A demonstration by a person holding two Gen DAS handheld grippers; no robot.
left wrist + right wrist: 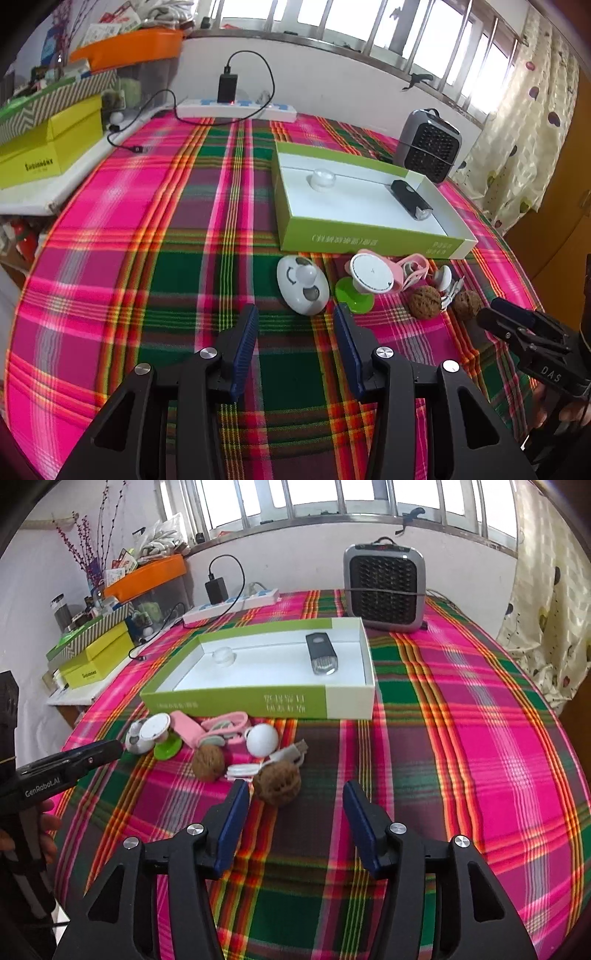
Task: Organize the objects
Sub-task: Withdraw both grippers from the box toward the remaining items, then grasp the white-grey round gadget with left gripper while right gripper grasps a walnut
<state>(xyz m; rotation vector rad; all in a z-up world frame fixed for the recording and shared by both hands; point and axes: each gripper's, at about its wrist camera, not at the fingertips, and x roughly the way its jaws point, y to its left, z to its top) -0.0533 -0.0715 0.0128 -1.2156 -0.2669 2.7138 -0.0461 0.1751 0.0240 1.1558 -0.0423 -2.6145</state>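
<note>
A green and white open box (pixel 369 242) (pixel 258 703) lies on the plaid tablecloth and holds a small white round cap (pixel 322 179) (pixel 223 656) and a black bike light (pixel 410 198) (pixel 322 658). In front of it lie a white oval night light (pixel 302 285) (pixel 136 738), a white disc on a green base (pixel 370 274) (pixel 157 729), a pink strap item (pixel 412 266) (pixel 221 726), a white ball (pixel 261 739) and two walnuts (pixel 425 301) (pixel 276 782). My left gripper (pixel 295 328) is open and empty just short of the night light. My right gripper (pixel 295 805) is open and empty, the near walnut by its left finger.
A grey and black fan heater (pixel 430 144) (pixel 384 589) stands behind the box. A white power strip with a black charger (pixel 236 105) (pixel 229 603) lies at the table's far edge. Yellow and striped boxes (pixel 44 147) (pixel 92 653) are stacked on a side shelf at left.
</note>
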